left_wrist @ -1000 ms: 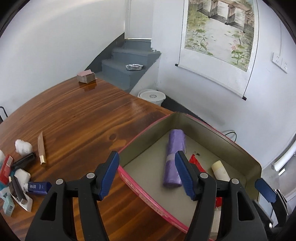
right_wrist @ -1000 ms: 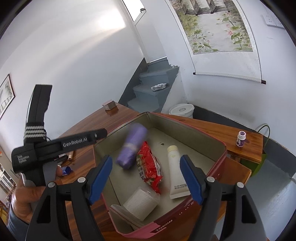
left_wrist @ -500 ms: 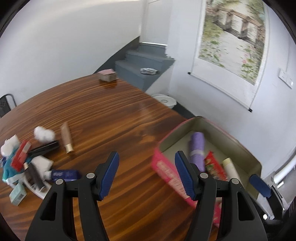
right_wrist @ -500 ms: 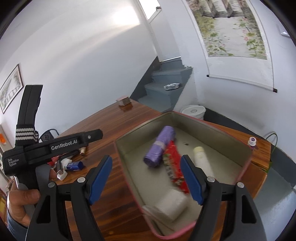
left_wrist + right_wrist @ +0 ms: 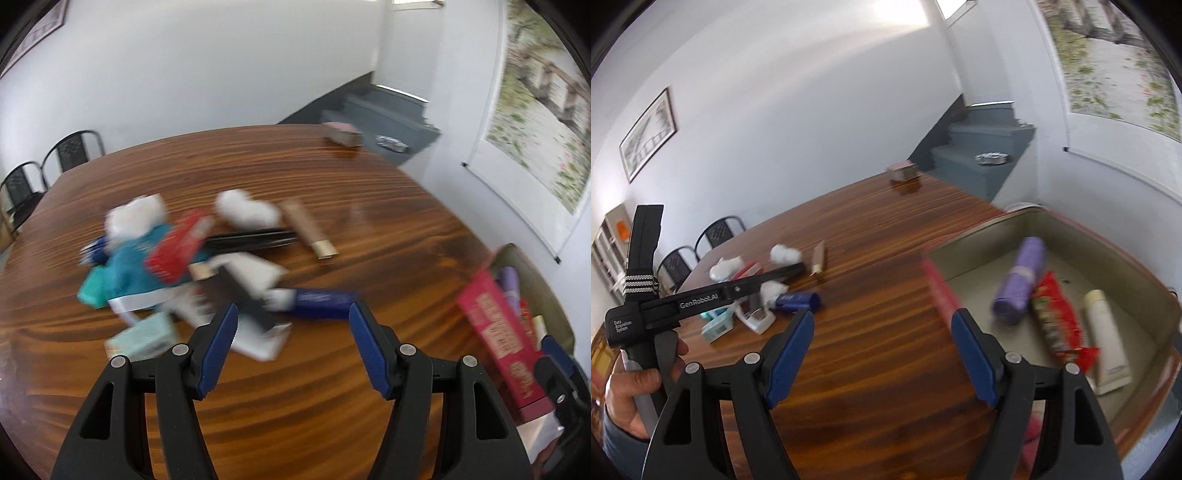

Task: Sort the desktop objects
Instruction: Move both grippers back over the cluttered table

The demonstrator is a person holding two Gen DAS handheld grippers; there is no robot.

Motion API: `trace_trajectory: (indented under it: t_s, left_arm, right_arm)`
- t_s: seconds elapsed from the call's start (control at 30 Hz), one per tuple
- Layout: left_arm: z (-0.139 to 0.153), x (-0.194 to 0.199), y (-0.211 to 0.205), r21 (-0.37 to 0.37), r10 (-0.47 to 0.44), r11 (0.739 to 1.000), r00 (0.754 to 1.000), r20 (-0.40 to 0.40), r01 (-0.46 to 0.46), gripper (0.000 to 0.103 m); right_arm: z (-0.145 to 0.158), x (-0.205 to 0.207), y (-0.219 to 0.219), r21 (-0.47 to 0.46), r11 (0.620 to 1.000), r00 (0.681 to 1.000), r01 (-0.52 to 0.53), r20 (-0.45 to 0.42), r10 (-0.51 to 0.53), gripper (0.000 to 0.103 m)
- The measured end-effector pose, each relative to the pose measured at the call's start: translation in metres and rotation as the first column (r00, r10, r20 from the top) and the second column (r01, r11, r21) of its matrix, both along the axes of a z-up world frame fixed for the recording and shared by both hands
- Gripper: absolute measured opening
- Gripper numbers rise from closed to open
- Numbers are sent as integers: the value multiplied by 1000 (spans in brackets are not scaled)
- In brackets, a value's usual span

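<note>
My left gripper [image 5: 293, 325] is open and empty, just short of a blurred pile of small things on the wooden table [image 5: 295, 184]. The blue tube [image 5: 325, 301] lies right ahead of its fingertips. Around it are a black bar [image 5: 247, 299], a red box [image 5: 177, 247], a teal packet [image 5: 125, 273], a brown tube with a gold cap [image 5: 308, 230] and white cotton balls [image 5: 243, 210]. My right gripper [image 5: 882, 328] is also open and empty, over bare wood left of the red-walled box [image 5: 938, 284]. The box holds a purple roll [image 5: 1021, 280], a red packet [image 5: 1054, 321] and a cream tube [image 5: 1106, 336].
A hand [image 5: 628, 384] grips the left tool at the left edge of the right wrist view. A small brown block [image 5: 903, 171] sits at the table's far end. Black chairs [image 5: 48, 162] stand beyond the table's left side, grey stairs [image 5: 982, 155] behind it.
The left gripper swung left, from over the box to the pile of loose things. The right gripper also shifted left, so the box now sits at its right. Both stayed open.
</note>
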State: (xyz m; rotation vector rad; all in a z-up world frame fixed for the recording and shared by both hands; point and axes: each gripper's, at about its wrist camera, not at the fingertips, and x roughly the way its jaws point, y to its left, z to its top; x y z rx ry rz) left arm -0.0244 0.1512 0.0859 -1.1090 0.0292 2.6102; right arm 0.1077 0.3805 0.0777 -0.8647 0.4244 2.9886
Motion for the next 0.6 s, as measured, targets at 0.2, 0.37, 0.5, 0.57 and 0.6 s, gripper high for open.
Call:
trace_trajectory:
  t_s: [0.2,0.37,0.5,0.57,0.6]
  left_arm:
    - [-14,-15,-68,-14,72,997,997,32,-72,67]
    - [-28,-28,-104,-18,71,997,996,60,-70,67]
    - [-38,-36,-117,-29,29,999,997,74,-27,67]
    - [-42,-39,-118,-22,-7,1000,996,88,9,67]
    - [-45,-40,-118,-16,-28,999,995,93,30,67]
  right_arm:
    - [-8,-13,-31,14,998,997,-67,37,67,80]
    - [-13,-24,-54,24,993,992,-113,64,112,80]
    - [-17,-31,-70,26,989,986,-146,85,144,80]
    - [-18,-34,-76,31,987,983,-159,94,156,80]
    - [-19,-36,-79,33,986,982,-163,98,160,80]
